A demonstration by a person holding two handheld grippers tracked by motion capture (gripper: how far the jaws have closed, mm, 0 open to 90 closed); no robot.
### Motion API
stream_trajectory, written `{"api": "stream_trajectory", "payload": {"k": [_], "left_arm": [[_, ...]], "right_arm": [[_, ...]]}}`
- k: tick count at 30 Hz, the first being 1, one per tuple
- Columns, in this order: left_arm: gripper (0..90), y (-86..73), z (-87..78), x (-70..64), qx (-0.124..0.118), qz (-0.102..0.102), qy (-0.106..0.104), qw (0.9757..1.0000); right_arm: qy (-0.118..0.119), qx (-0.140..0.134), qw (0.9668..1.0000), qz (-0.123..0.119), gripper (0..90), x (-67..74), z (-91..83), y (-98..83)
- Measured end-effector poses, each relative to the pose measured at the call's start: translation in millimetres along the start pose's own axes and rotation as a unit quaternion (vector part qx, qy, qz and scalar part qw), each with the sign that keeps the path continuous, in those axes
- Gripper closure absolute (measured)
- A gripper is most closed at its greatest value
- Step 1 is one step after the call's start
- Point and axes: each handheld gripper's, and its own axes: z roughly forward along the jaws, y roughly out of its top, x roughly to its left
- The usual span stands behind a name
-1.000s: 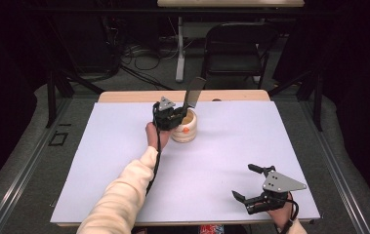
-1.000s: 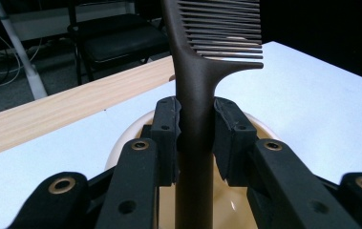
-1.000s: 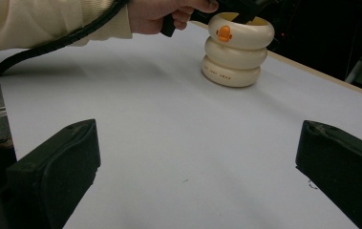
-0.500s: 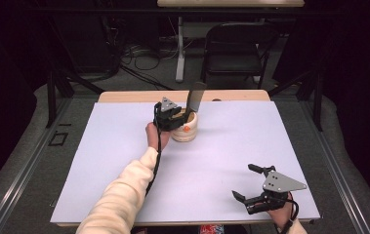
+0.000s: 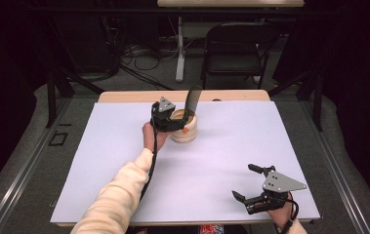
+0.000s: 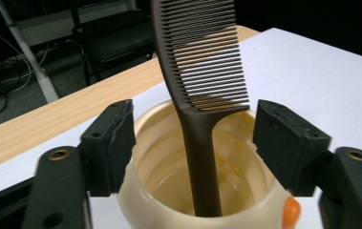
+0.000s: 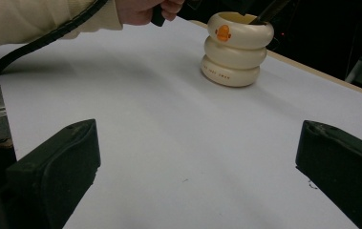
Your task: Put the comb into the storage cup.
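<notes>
Dark comb (image 6: 202, 86) upright — handle down in cream ringed cup (image 5: 186, 130)

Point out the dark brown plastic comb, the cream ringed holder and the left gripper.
Dark brown plastic comb (image 6: 202, 162), left gripper view, on its handle.
Cream ringed holder (image 7: 236, 52), right gripper view, on its middle ring.
Left gripper (image 6: 193, 138), left gripper view, midway between its jaws.
</notes>
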Motion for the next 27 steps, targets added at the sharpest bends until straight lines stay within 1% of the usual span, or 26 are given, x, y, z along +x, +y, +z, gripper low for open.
{"api": "stream_trajectory", "payload": {"k": [2, 3, 5, 7, 11, 15, 17, 21, 27], "left_arm": [[25.9, 2.4, -3.7, -1.0, 0.004, 0.006, -0.005, 1.0], [22.9, 3.6, -5.8, -1.6, 0.004, 0.01, -0.006, 0.9999], [20.6, 5.5, -9.5, -2.5, 0.003, 0.014, -0.008, 0.9999], [17.4, 7.7, -14.2, -3.1, 0.008, 0.018, -0.013, 0.9997], [15.1, 9.9, -22.0, -3.7, 0.012, 0.024, -0.018, 0.9995], [12.3, 11.2, -29.8, -3.2, 0.021, 0.031, -0.021, 0.9991], [10.3, 10.9, -34.0, -3.0, 0.021, 0.034, -0.02, 0.999], [3.4, 9.3, -41.9, -1.5, 0.03, 0.035, -0.028, 0.9985], [0.3, 4.6, -54.8, -0.1, 0.039, 0.039, -0.024, 0.9982]], "right_arm": [[0.0, 0.0, 1.0, 0.0, 0.6, 0.0, 0.1, 0.0], [0.0, 0.0, 1.0, 0.0, 0.5, 0.0, 0.1, 0.0], [0.0, -0.001, 1.0, 0.0, 0.6, 0.0, 0.4, 0.0], [0.0, 0.001, 1.0, 0.0, 0.6, 0.0, 0.2, 0.0], [0.0, 0.0, 1.0, 0.001, 0.5, 0.0, 0.4, -0.2], [0.0, 0.0, 1.0, 0.001, 0.6, 0.0, 0.5, -0.1], [0.0, 0.001, 1.0, 0.0, 0.6, 0.0, 0.2, 0.1], [0.0, 0.0, 1.0, 0.001, 0.6, 0.0, 0.6, -0.1], [0.0, 0.002, 1.0, 0.002, 0.6, 0.3, 0.6, 0.0]]}}
